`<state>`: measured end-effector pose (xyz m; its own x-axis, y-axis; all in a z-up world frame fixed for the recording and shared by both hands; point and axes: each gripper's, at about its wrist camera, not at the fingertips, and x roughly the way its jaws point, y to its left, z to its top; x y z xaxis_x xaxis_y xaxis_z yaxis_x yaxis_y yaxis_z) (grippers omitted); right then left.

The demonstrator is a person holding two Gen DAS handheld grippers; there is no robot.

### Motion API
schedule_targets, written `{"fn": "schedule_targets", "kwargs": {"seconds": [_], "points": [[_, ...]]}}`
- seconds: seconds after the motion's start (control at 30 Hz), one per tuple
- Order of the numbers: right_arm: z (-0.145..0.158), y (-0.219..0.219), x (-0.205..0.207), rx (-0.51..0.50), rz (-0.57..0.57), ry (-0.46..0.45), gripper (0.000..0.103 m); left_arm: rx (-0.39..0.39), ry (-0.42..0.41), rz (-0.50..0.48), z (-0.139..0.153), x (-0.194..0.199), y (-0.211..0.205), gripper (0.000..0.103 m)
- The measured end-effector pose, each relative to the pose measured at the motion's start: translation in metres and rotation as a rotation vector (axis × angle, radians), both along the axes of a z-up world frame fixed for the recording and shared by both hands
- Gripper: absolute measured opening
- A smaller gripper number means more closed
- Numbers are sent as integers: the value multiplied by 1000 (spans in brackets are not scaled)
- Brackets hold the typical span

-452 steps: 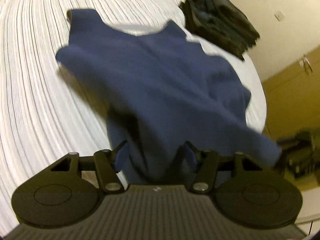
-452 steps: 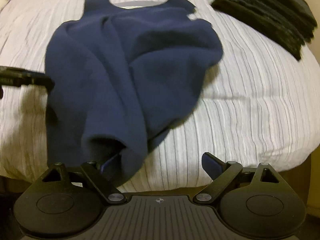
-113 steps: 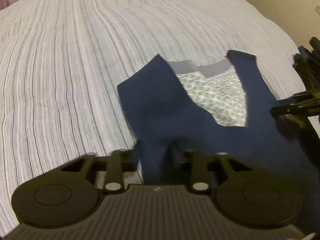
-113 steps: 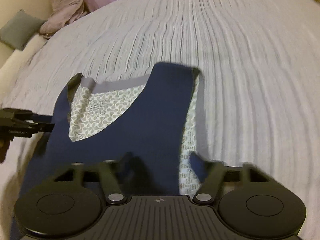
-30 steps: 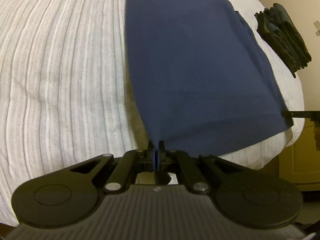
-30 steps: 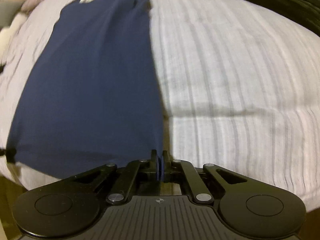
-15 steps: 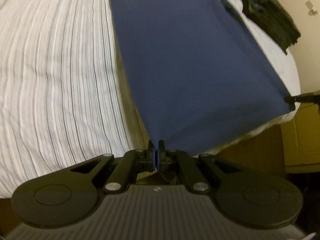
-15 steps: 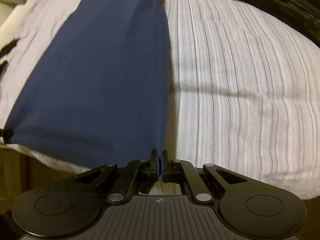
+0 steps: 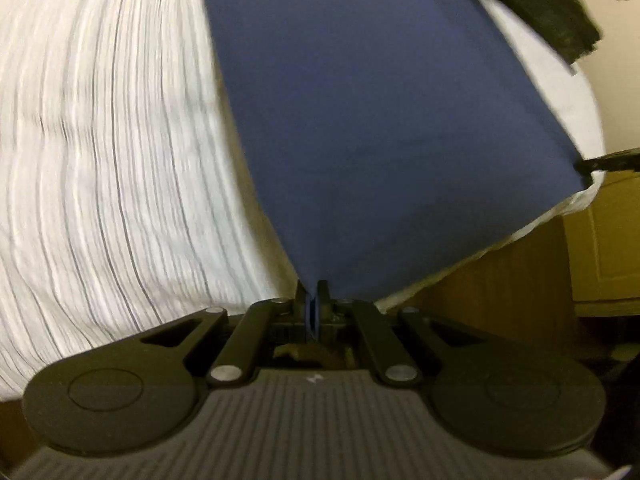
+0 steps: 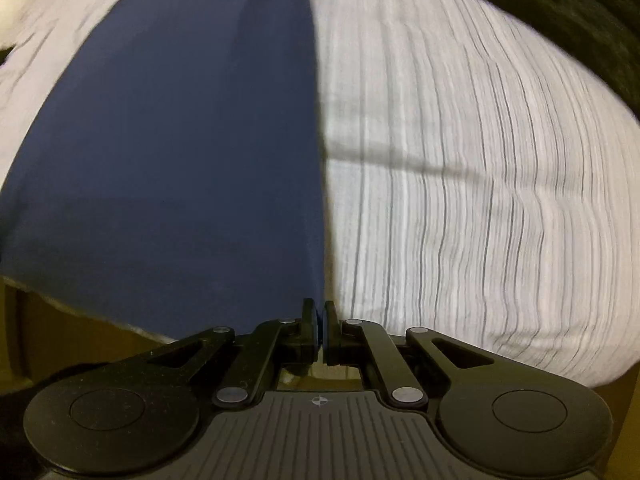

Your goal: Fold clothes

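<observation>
A navy blue garment (image 9: pixel 380 112) lies stretched flat along the striped white bed (image 9: pixel 100 160), its near hem reaching past the bed's edge. My left gripper (image 9: pixel 311 292) is shut on the hem's left corner. In the right wrist view the same navy garment (image 10: pixel 180 140) fills the left half, and my right gripper (image 10: pixel 320 312) is shut on its right hem corner. The right gripper's tip (image 9: pixel 600 162) shows at the far right of the left wrist view, at the other corner.
A stack of dark folded clothes (image 9: pixel 548 4) sits on the bed beyond the garment, also in the right wrist view as dark clothes (image 10: pixel 560 12). A wooden bed frame (image 9: pixel 500 280) and yellow-brown furniture (image 9: pixel 600 240) lie below the bed's edge.
Both grippers have pulled the hem a little further toward the bed's edge, drawing the cloth taut. More of the bed frame shows below. Both stay shut on the corners.
</observation>
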<state>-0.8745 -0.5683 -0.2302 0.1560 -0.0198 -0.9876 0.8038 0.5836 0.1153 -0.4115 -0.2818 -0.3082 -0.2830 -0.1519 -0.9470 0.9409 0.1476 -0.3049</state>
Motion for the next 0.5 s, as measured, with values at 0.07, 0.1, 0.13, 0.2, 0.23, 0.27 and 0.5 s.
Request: {"fn": "schedule_targets", "kwargs": {"seconds": [0.07,0.1,0.13,0.2,0.23,0.27,0.5], "points": [[-12,-1,10,12,-4,12,0,29,-15,-29,-4,2,4,2],[-13,-2,14,7,0,25,0,26,-25,-37,-2,5,8,4],[-13,-4,18,0,3,40,0,24,-31,-32,1,10,12,6],[-9,-6,23,-23,-10,78,5,18,-40,-3,7,25,17,8],[-6,-7,26,-35,-18,98,37,9,-51,10,11,32,18,8],[-2,-7,30,-66,-22,121,74,-4,-59,23,14,40,17,9],[33,-1,100,-153,19,-10,80,-131,-83,-17,31,70,-26,23]]}}
